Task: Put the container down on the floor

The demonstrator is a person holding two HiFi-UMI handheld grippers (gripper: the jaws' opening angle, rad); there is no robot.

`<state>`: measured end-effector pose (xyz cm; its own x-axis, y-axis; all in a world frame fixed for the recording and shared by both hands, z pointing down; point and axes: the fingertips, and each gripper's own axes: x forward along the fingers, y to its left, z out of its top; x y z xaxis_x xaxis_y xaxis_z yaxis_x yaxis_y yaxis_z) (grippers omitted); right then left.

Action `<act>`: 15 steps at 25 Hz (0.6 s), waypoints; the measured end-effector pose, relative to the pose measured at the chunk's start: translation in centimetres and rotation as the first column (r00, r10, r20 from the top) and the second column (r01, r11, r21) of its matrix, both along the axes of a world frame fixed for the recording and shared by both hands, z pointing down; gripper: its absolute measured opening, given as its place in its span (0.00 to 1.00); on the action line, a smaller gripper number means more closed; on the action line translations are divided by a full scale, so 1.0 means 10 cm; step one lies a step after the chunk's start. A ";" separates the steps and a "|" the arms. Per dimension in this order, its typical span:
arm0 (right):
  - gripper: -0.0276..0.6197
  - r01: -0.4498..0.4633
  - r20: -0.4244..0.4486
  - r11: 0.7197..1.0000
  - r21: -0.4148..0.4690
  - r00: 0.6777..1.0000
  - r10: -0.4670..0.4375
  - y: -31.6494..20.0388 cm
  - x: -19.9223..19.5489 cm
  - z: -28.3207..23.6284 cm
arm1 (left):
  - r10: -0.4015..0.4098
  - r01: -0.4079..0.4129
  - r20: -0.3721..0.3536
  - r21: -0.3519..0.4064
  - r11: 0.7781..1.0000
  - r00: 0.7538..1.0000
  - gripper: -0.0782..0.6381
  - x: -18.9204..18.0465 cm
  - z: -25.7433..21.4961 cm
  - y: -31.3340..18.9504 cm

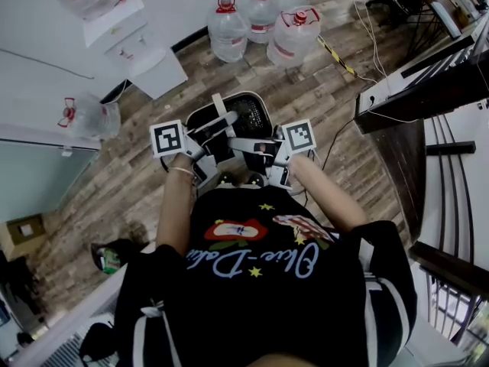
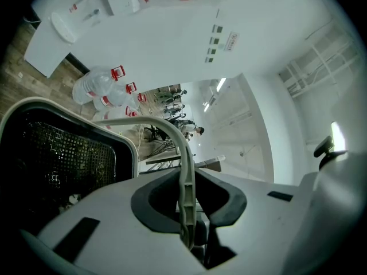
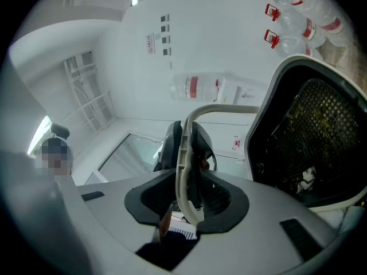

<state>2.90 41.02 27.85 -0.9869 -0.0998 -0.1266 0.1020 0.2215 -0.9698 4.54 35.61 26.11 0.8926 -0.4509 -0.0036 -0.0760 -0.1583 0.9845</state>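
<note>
I am carrying a black mesh container [image 1: 243, 118] with a white rim, held above the wooden floor in front of the person's body. Its thin white handle [image 2: 184, 171] runs between the jaws of my left gripper [image 2: 187, 206], which is shut on it; the container's mesh wall [image 2: 60, 159] fills the left of that view. My right gripper [image 3: 187, 198] is shut on the same handle [image 3: 182, 153], with the container [image 3: 315, 139] on its right. In the head view the left gripper [image 1: 212, 138] and the right gripper [image 1: 258, 147] face each other over the container.
Several large water bottles [image 1: 263, 17] with red caps stand on the wooden floor [image 1: 328, 90] ahead. A white water dispenser [image 1: 145, 60] is against the wall at left, with another bottle [image 1: 90, 118] nearby. A dark desk [image 1: 428, 86] with cables and a stair railing [image 1: 451, 205] are on the right.
</note>
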 end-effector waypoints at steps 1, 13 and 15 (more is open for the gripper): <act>0.21 0.001 -0.002 1.000 0.004 1.000 -0.001 0.00 0.03 0.00 | -0.004 0.004 0.002 0.002 1.000 1.000 0.19 0.02 0.00 0.00; 0.21 0.005 0.001 1.000 0.016 1.000 -0.005 -0.04 0.14 0.03 | -0.024 0.024 -0.007 0.004 1.000 1.000 0.19 0.13 0.07 -0.06; 0.21 0.001 -0.010 1.000 0.011 1.000 -0.001 -0.10 0.14 0.06 | -0.026 0.026 -0.008 -0.001 1.000 1.000 0.19 0.12 0.10 -0.11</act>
